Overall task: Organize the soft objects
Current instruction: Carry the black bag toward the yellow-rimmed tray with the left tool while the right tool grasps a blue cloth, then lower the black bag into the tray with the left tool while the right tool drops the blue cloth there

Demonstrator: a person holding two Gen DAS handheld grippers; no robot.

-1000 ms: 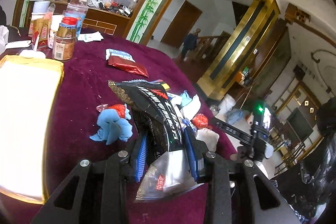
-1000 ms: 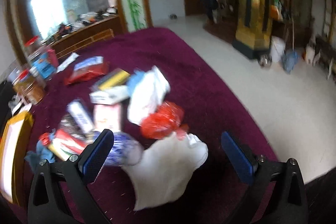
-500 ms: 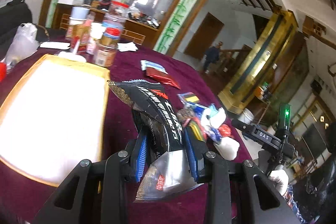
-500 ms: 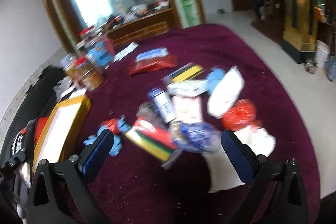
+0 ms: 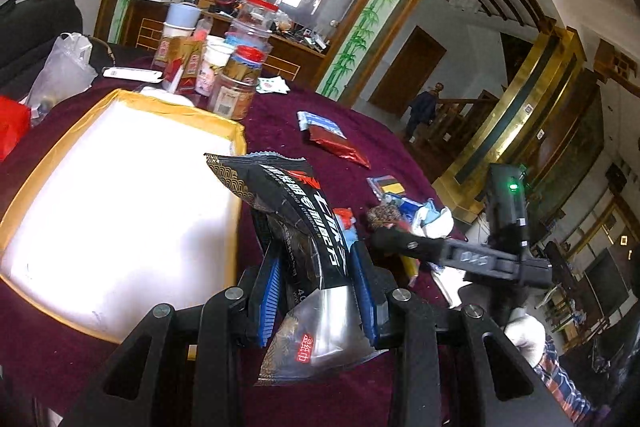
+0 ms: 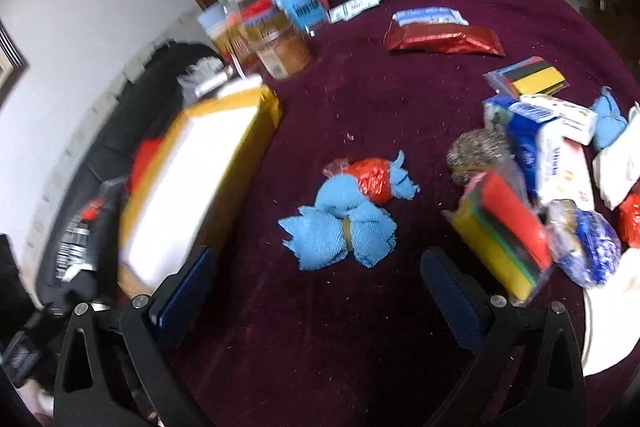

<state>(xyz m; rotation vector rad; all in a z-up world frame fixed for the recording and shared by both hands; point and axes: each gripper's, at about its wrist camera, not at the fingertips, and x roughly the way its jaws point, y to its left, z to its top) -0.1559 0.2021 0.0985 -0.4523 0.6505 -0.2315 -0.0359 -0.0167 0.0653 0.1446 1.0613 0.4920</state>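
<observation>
Beside yellow tray [image 5: 236, 131]: left tongs [image 5: 316, 291] clamp black packet [image 5: 304, 227].

One black packet [image 5: 308, 227], one gold-rimmed box [image 5: 120, 211], one blue cloth bundle [image 6: 344, 227], one red foil pouch [image 6: 444, 41].

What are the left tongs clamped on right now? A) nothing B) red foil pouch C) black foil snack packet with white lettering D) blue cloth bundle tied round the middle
C: in the left wrist view the left tongs have their blue pads pressed against both sides of the black foil snack packet with white lettering, held above the maroon tablecloth.
</observation>
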